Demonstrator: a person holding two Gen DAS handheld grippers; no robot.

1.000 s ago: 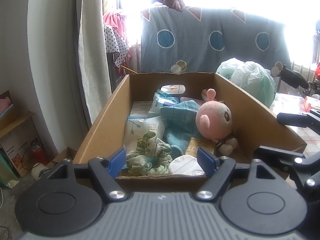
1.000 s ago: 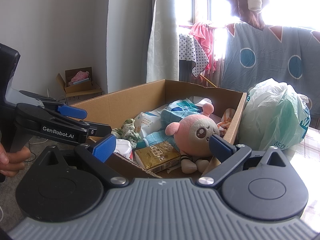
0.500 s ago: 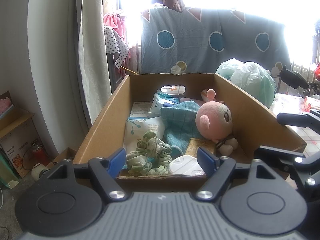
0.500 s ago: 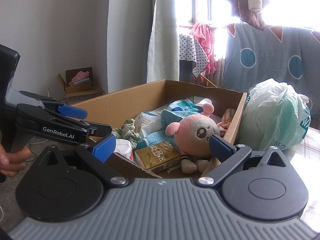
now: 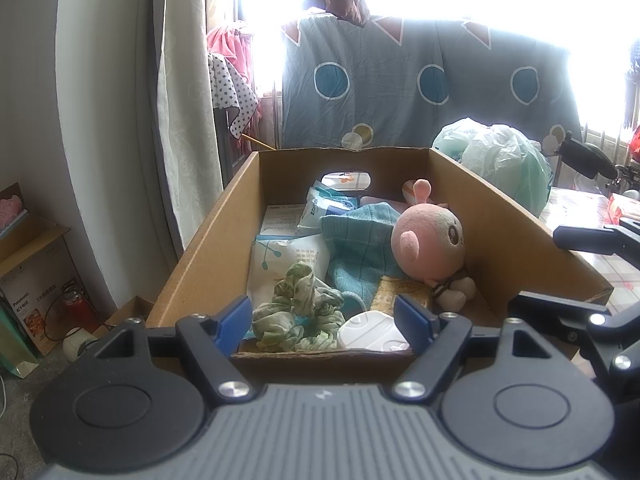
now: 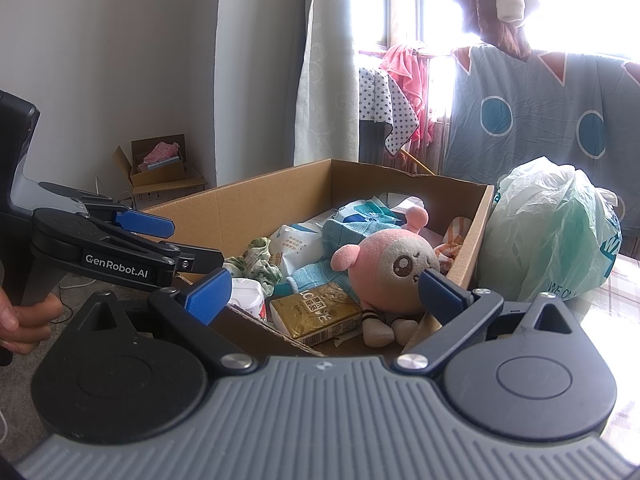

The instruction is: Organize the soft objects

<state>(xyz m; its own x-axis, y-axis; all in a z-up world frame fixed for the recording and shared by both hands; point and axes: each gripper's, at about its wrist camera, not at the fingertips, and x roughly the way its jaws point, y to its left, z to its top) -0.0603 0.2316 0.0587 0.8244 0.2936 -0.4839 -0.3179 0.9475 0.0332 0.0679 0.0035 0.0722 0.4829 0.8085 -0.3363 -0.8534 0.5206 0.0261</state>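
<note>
1. Soft things are lying mixed in the open brown cardboard box (image 5: 208, 256): a round pink plush doll (image 5: 430, 240) is leaning against the box's right wall, and a teal knitted cloth (image 5: 356, 248) is touching the doll's left side.
2. A crumpled pale green patterned fabric (image 5: 298, 314) is sitting at the box's near edge, beside a white round plastic lid (image 5: 370, 330).
3. A gold foil packet (image 6: 316, 314) is resting just in front of the doll, near the box's front corner.
4. White wipe packs (image 5: 286, 258) are lying behind the green fabric, toward the box's left wall.
5. I am keeping my left gripper (image 5: 324, 322) spread wide over the box's near edge, gripping nothing.
6. I am holding my right gripper (image 6: 320, 292) wide apart at the box's front corner, empty too.
7. A pale green plastic bag (image 6: 556, 232) is standing just outside the box's right wall.
</note>
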